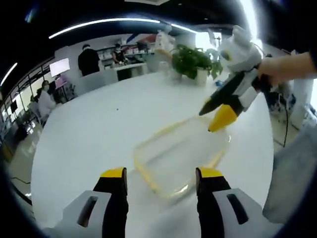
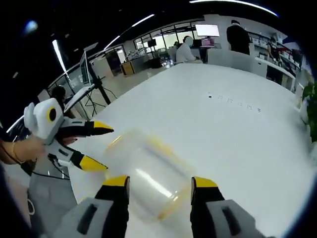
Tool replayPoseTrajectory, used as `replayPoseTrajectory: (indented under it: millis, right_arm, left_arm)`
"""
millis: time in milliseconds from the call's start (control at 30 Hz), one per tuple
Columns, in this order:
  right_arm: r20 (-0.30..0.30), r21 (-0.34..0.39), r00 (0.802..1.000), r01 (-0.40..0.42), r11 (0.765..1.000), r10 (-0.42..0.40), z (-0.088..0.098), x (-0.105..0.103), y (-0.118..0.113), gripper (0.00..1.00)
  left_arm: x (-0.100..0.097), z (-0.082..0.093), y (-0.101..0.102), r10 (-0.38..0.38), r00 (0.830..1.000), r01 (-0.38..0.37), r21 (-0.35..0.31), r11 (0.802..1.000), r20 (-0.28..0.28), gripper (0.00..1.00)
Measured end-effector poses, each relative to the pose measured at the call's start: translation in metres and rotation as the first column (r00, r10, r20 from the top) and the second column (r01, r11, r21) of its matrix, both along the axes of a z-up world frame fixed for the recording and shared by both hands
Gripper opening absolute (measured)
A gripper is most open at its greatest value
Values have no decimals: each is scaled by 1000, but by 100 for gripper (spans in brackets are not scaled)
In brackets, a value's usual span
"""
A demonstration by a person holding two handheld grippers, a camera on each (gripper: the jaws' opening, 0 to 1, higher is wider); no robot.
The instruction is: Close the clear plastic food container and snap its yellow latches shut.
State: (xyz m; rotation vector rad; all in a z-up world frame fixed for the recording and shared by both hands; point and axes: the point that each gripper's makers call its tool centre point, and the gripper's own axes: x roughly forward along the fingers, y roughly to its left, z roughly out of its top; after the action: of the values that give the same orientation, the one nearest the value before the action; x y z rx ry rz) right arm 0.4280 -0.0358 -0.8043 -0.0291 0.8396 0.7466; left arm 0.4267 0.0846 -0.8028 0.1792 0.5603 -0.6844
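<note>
In the left gripper view, the left gripper (image 1: 161,174) hangs wide open, holding nothing, over the clear food container (image 1: 181,154) near the white table's (image 1: 94,134) edge. The right gripper (image 1: 214,118), jaws parted and empty, hovers at the container's far side; a potted plant (image 1: 192,61) stands beyond

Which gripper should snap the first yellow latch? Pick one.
Probably right. In the left gripper view, the right gripper hovers at the far rim of the clear plastic food container with yellow latches, fingers open. The left gripper sits back from the near edge, also open.

No readable text anywhere.
</note>
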Motion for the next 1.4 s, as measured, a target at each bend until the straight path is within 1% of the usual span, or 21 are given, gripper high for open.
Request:
replayPoseTrajectory:
  millis: [67,100,200,233,300,433,533,600,667,700,733,900,1033,1133,1267,1400]
  right_arm:
    - [11,-10,1000,21,1000,-21,-2,1,-4,48]
    - [8,-22,999,37,999,-37,-3,-1,-7,48]
    - [32,-55,997,69,996,-67,-5,-1,-15,48]
    - [32,-52,996,80,995,-79,-6,-3,-16,48]
    - [17,-33,995,103,994,-102,-7,-5,-16,48]
    - [-4,-26,994,105,994,-105,-13,-12,-12,46]
    - [-21,-28,994,108,994,-109,-18,-15,-10,45]
    - [-37,7,992,123,992,-123,-17,-15,-6,42]
    - [-49,18,990,137,990,-136,-18,-14,-6,41]
    - [-58,23,989,140,990,-139,-19,-14,-6,41]
    - [-59,25,989,139,990,-138,-19,-12,-6,41]
    - [-57,52,985,163,985,-160,-20,1,-8,38]
    - [-39,34,988,153,988,-152,-18,13,-5,37]
    - [-23,23,988,151,988,-151,-16,26,-2,36]
    - [-14,34,986,165,986,-164,-17,43,1,36]
    - [-9,38,986,169,985,-169,-16,56,2,35]
  left_arm:
    - [1,-1,1,15,1000,-15,-17,1000,-18,54]
    - [1,-3,2,31,999,-32,-37,999,-36,54]
    - [1,-3,2,73,994,-81,-104,991,-80,50]
    - [3,-1,2,92,991,-104,-138,985,-93,49]
    - [4,3,2,98,989,-116,-169,979,-107,48]
    - [11,4,0,112,985,-137,-202,970,-128,45]
    - [15,0,0,128,981,-157,-208,966,-147,40]
    - [15,-4,0,128,979,-159,-199,967,-159,38]
    - [14,-10,-1,123,978,-154,-186,970,-171,33]
    - [16,-8,-2,134,976,-170,-212,962,-172,34]
    - [15,-9,-1,131,975,-167,-205,964,-179,34]
    - [23,-11,0,136,976,-171,-213,962,-168,34]
    - [32,-11,3,162,972,-199,-224,954,-172,34]
    - [41,-12,6,183,968,-221,-235,947,-171,34]
    - [55,-12,9,203,963,-243,-248,938,-177,34]
    - [67,-12,10,208,962,-247,-248,937,-175,34]
